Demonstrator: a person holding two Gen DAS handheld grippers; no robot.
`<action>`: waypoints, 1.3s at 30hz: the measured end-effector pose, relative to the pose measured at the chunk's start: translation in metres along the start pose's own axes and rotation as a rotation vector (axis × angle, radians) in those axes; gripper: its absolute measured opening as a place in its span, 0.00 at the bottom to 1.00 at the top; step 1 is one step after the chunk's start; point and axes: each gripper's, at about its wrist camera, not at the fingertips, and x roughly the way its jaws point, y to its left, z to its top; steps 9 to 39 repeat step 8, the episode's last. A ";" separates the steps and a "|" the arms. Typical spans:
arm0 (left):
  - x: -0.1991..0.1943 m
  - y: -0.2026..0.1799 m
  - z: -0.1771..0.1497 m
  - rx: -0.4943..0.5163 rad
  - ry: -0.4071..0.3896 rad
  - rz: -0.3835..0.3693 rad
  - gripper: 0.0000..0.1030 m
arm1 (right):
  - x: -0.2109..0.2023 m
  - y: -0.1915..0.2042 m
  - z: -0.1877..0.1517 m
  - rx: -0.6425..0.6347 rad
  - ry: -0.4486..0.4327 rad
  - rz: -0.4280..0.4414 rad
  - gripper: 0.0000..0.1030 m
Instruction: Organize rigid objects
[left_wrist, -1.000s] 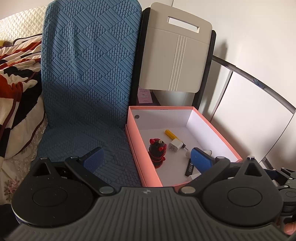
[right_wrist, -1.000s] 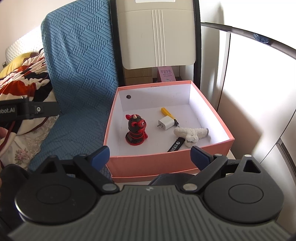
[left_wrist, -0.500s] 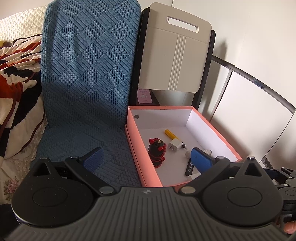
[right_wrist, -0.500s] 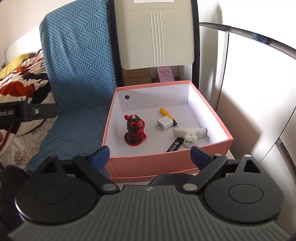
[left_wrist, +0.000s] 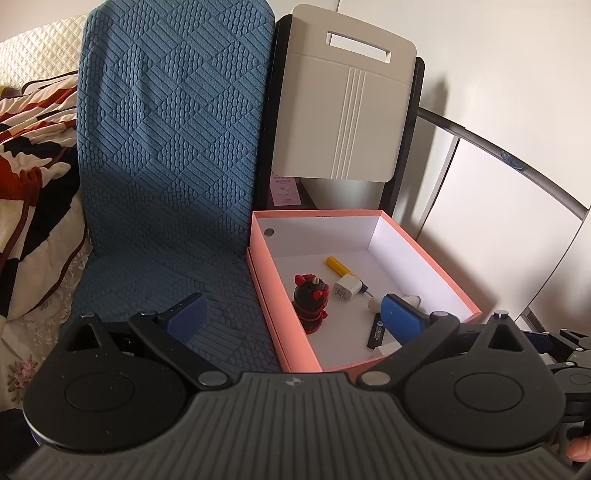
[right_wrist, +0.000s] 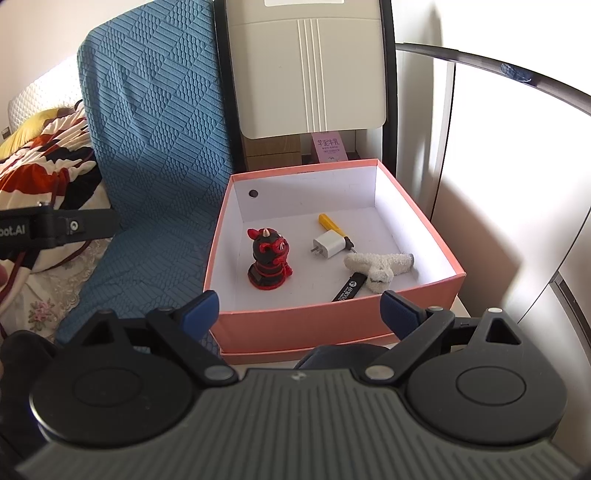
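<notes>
Pink box ahead of my spread, empty right gripper; figurine looks stiff, light—I'd pinch its waist.

A blue quilted cover drapes up the back of a seat on the left, with a red, black and cream patterned blanket bunched beside it. Behind stands a beige ribbed panel in a dark frame, leaning upright against the plain pale wall. Bright light and soft shadows fall across white cabinet panels on the right.
</notes>
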 end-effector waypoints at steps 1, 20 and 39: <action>0.000 0.000 0.000 -0.001 -0.001 -0.001 0.99 | 0.000 0.000 0.000 0.000 0.000 0.001 0.93; 0.000 0.002 0.000 -0.006 -0.005 -0.004 0.99 | 0.001 0.001 -0.002 -0.001 0.006 0.002 0.93; 0.000 0.002 0.000 -0.006 -0.005 -0.004 0.99 | 0.001 0.001 -0.002 -0.001 0.006 0.002 0.93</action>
